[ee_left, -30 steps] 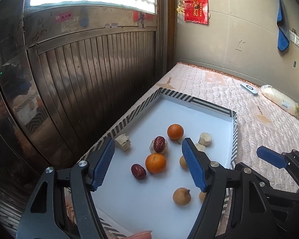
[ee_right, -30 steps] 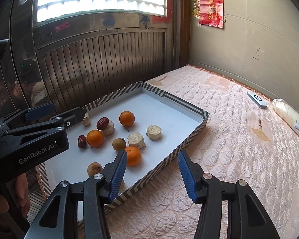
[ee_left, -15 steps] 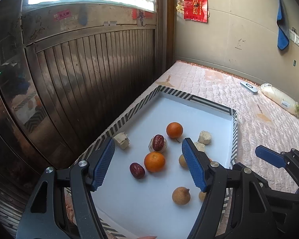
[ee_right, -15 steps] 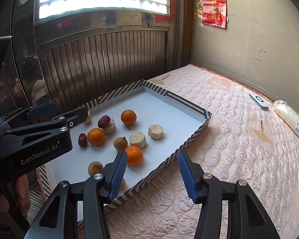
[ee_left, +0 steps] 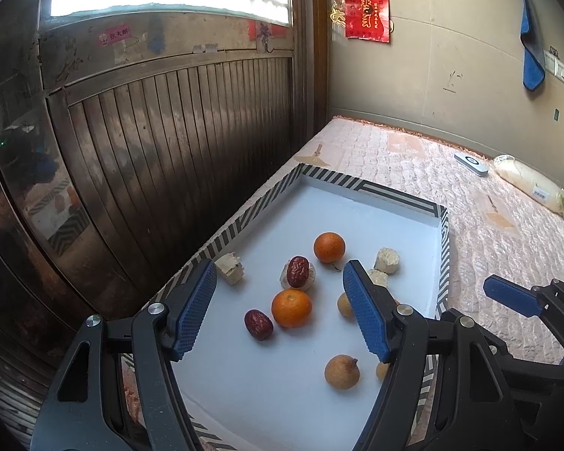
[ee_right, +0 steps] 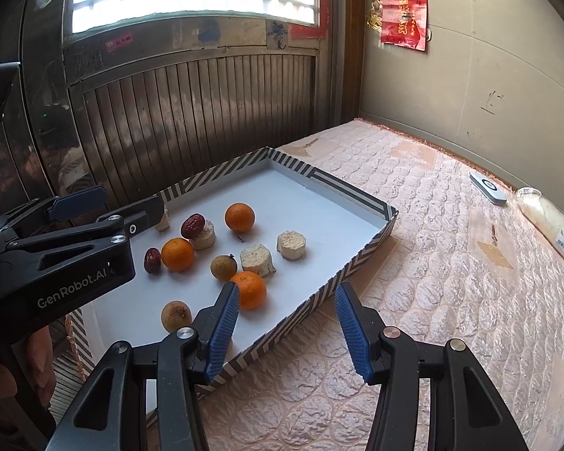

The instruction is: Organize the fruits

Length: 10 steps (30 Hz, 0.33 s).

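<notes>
A white tray with a striped rim (ee_left: 394, 189) (ee_right: 342, 184) lies on the mattress and holds mixed fruit. In it are three oranges (ee_left: 291, 308) (ee_left: 329, 247) (ee_right: 250, 288), two red dates (ee_left: 258, 324) (ee_left: 298, 271), brown longans (ee_left: 342, 371) (ee_right: 223, 267) and pale cut chunks (ee_left: 387, 260) (ee_right: 291, 244). My left gripper (ee_left: 282, 310) is open and empty above the tray's near half, framing the near orange and date. My right gripper (ee_right: 286, 329) is open and empty over the tray's right rim, beside the third orange.
A dark wooden slatted door (ee_left: 176, 139) runs along the tray's left side. The quilted pink mattress (ee_right: 451, 263) stretches to the right. A white remote (ee_right: 488, 187) and a wrapped white radish (ee_left: 534, 187) lie at its far edge by the wall.
Both grippers have drifted slightly, so the tray and fruit sit a little higher in view. The fruit has not moved; both grippers stay open.
</notes>
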### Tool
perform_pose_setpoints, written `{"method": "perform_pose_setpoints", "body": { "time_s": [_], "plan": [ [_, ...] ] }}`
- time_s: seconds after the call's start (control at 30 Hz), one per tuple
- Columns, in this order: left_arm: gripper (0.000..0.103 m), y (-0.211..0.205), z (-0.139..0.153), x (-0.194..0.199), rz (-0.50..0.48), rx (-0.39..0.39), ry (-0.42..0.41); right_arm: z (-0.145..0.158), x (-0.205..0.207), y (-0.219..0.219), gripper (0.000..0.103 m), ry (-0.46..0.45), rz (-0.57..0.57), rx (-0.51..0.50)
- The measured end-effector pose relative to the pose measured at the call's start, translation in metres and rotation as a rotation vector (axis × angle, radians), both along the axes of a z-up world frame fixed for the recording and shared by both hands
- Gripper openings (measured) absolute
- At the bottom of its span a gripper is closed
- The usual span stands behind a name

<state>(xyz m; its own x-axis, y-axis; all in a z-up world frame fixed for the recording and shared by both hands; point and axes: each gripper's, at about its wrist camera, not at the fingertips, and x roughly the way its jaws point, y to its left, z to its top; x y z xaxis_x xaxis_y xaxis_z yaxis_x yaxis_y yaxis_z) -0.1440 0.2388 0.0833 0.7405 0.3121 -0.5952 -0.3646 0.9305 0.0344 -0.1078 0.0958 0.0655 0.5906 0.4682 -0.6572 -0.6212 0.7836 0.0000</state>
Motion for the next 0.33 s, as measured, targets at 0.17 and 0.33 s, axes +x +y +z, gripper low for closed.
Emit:
{"method": "perform_pose_setpoints", "body": {
  "time_s": [0.17, 0.33],
  "plan": [
    [0.07, -0.0049, 0.0006, 0.0016, -0.017, -0.011, 0.005, 0.0023, 0.0014, -0.007, 0.051, 0.002, -0.011, 0.014],
    [0.07, -0.0065, -0.0015, 0.0035, -0.015, -0.014, 0.02, 0.0025, 0.0018, -0.0088, 0.051, 0.002, -0.015, 0.009]
  ]
}}
